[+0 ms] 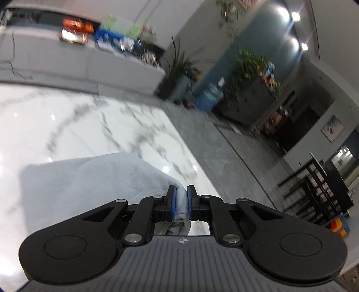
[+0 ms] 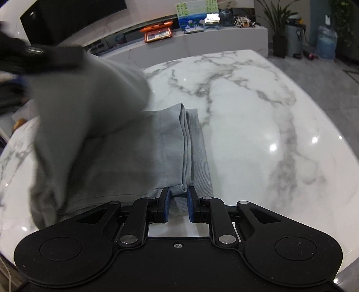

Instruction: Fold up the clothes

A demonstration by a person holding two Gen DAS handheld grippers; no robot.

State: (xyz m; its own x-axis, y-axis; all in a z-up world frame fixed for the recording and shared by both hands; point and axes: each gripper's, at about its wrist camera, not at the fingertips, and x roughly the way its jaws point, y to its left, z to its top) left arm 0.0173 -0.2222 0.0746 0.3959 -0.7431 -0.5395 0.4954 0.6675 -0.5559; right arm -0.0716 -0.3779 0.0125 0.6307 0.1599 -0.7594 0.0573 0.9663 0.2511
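Observation:
A pale grey-blue garment (image 2: 134, 152) lies on the white marble table (image 2: 258, 112), its ribbed hem (image 2: 199, 157) along the right side. My right gripper (image 2: 178, 200) is shut on a folded edge of it near the table's front. In the right wrist view a blurred fold of the cloth rises to the upper left, where my left gripper (image 2: 56, 56) carries it. In the left wrist view the left gripper (image 1: 181, 197) is shut on a bunched corner of the garment (image 1: 89, 179), which drapes down to the left over the table (image 1: 78, 116).
Behind the table runs a low white cabinet (image 2: 224, 38) with an orange box (image 2: 158, 33) and a painting (image 2: 197, 13). A dark screen (image 2: 74, 18), potted plants (image 1: 249, 74) and a water bottle (image 2: 326, 42) stand around. Black furniture (image 1: 320, 186) is off the table's right edge.

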